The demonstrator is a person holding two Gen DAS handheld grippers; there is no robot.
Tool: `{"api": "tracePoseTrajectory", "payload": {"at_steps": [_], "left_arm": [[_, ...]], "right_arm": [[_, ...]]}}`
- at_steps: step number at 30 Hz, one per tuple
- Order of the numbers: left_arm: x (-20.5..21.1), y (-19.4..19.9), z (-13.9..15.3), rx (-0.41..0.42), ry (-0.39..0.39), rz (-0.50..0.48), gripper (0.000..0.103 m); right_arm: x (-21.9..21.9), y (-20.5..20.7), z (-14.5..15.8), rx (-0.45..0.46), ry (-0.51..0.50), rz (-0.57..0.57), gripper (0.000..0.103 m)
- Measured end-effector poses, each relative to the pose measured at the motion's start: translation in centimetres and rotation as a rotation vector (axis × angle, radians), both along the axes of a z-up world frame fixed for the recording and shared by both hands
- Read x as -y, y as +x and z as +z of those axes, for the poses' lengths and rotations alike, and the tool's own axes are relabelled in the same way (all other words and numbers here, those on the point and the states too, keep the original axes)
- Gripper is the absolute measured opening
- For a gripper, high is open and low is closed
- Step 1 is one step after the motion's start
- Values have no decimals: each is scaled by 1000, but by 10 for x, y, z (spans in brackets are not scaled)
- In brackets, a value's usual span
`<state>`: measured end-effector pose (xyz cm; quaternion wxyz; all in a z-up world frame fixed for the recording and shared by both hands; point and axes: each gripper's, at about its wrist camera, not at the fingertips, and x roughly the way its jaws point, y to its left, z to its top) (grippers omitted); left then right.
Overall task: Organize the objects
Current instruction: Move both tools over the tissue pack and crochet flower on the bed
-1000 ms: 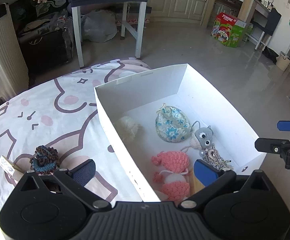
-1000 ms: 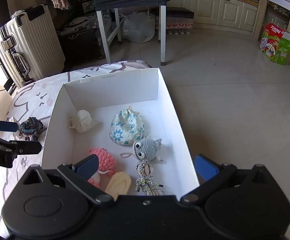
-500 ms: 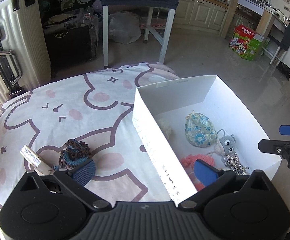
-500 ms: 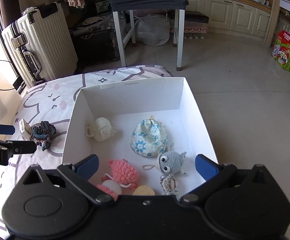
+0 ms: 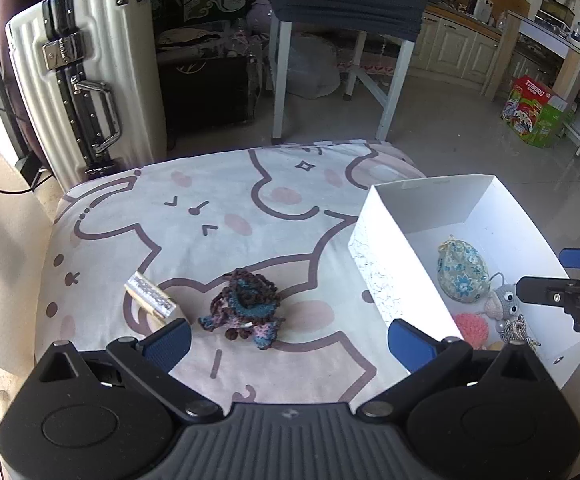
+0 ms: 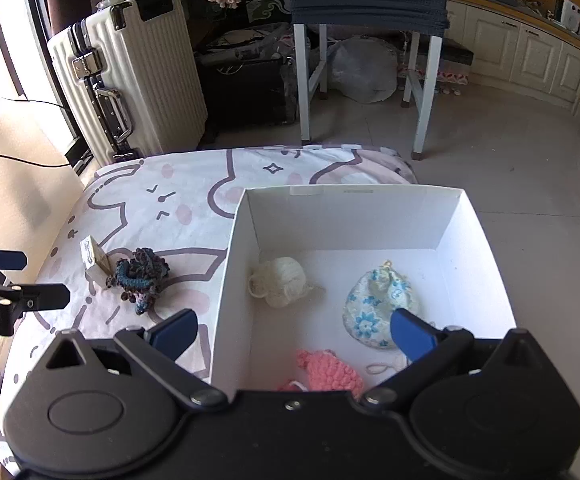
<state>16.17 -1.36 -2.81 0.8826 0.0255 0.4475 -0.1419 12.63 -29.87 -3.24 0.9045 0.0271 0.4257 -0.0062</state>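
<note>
Left gripper (image 5: 288,342) agape above dark crochet piece (image 5: 246,306) — right gripper (image 6: 294,334) agape, empty, over white box (image 6: 226,280) rim.

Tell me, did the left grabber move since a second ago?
Yes. The left gripper swung left, away from the white box; it now faces the dark crochet piece on the cloth.

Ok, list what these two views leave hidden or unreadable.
- Pink knit toy: right wrist view, lower part behind the right tool; left wrist view, mostly behind the box wall.
- Grey knit creature: left wrist view only, partly behind the other tool's finger.
- Small labelled block: print too small to read.
- Cream yarn ball: absent from the left wrist view, behind the box wall.
</note>
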Motion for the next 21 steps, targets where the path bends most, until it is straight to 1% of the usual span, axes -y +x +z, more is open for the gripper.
{"api": "tracePoseTrajectory", "payload": {"at_steps": [11,21], "left_arm": [[-51,-4,10,21,-15,87,103],[-73,-2,19,43,-29,124,103]], "right_arm": [[-45,17,0,15,13,80,103],[-66,19,4,40,40,127,103]]}}
